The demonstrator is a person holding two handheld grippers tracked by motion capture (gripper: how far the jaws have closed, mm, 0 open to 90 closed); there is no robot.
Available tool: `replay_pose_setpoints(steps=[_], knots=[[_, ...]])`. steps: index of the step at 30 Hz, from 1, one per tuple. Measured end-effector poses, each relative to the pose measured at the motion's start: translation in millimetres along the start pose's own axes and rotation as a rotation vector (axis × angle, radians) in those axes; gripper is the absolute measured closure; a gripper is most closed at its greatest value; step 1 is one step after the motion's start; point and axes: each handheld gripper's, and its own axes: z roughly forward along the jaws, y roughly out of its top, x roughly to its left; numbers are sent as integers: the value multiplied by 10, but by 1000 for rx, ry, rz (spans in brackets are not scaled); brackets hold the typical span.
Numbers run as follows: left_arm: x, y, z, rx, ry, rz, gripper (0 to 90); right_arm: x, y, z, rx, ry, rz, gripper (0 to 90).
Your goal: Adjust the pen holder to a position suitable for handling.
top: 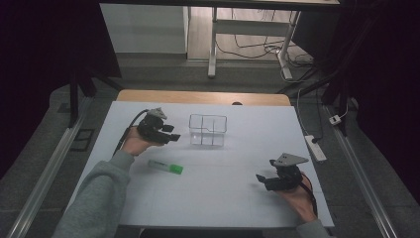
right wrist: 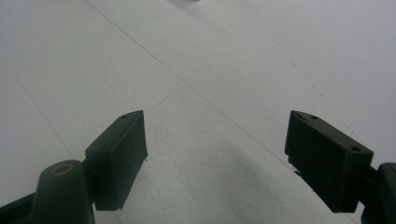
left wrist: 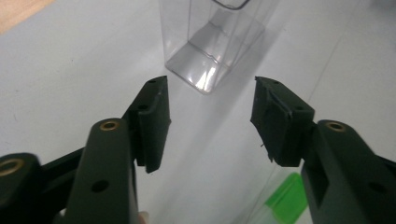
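Left gripper view: fingers [left wrist: 154, 121] apart, clear box [left wrist: 210, 42] just beyond, untouched.

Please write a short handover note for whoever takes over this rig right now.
Left gripper: open, nothing between its jaws, hovering just left of the clear plastic divided box.
Right gripper: open, empty, low over the white table at its near right.
The green-capped marker lies flat on the table, near the left forearm.
Done: nothing is in the box.
Left, probably: pick up the marker and put it into the box.
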Motion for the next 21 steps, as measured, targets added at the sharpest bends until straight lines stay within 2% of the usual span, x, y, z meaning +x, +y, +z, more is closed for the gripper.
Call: replay_pose_setpoints(steps=[4, 10, 15, 21], knots=[[-29, -13, -84, 24, -21, 43, 420, -1, 0, 1, 0, 0, 0, 199], [-55, -44, -203, 30, -52, 76, 386, -6, 1, -5, -5, 1, 0, 199], [-98, -75, -242, 69, -100, 129, 355, -6, 1, -15, -9, 1, 3, 199], [-155, -76, -280, 78, -121, 167, 344, -14, -4, -14, -7, 5, 2, 199]])
